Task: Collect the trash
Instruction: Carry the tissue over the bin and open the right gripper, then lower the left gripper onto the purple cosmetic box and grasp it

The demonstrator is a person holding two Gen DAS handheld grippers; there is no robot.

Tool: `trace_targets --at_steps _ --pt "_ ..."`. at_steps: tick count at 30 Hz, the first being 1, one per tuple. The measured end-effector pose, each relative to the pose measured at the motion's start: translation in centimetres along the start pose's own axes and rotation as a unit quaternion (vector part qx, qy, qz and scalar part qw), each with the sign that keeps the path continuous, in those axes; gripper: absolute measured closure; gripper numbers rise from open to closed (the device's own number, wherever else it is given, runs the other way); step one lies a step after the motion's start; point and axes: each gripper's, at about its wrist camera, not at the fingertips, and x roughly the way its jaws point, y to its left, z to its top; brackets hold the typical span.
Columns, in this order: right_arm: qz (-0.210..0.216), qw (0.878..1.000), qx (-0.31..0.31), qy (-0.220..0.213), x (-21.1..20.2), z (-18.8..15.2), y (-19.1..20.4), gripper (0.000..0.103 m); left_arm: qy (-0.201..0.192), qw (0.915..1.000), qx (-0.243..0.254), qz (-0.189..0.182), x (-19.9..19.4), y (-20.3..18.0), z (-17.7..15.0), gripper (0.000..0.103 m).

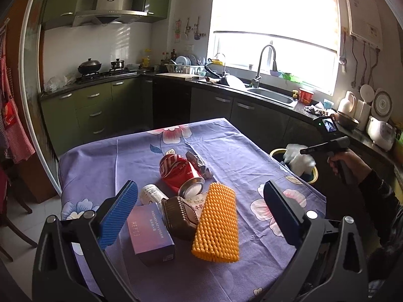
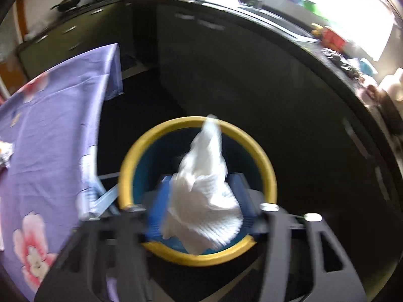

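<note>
Item: white tissue [image 2: 204, 196], light, limp (crushes anywhere); between parted right gripper [image 2: 201, 201] jaws over yellow-rimmed bin [image 2: 267, 171]. Left gripper [image 1: 199, 211] wide open, empty.

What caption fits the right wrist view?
Right gripper over the yellow-rimmed bin, white tissue between its jaws.

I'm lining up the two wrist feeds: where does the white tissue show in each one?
Left wrist: white tissue at right edge, by the right hand-held gripper, over the bin.
Right wrist: tissue low centre, between open blue pads, above the bin.
Shared landmark: yellow-rimmed bin beside the purple tablecloth.
</note>
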Motion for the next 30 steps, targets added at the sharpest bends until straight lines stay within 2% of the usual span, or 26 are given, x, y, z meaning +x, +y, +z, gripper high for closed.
trace_targets --at_steps 5,9,16,22,30 --pt "0.004 1.000 -0.008 -0.028 -2.6 -1.9 0.8 0.045 0.013 0.9998 0.015 -0.006 0.8 -1.0 -0.1 0.008" --pt "0.010 0.998 -0.032 -0.051 -5.9 -4.1 3.0 0.040 0.028 0.9992 0.029 -0.004 1.5 -1.8 -0.6 0.008" --pt "0.039 0.994 -0.072 -0.069 -8.7 -7.1 6.7 0.040 0.066 0.9967 0.047 -0.010 3.3 -2.8 -1.4 0.007" --pt "0.048 0.992 -0.087 -0.078 -9.6 -7.6 8.3 0.040 0.104 0.9944 -0.003 0.017 5.4 0.5 -1.7 0.008" --pt "0.058 0.991 -0.097 -0.072 -9.1 -7.9 9.0 0.040 0.136 0.9892 -0.040 0.035 6.5 3.7 -2.2 0.008"
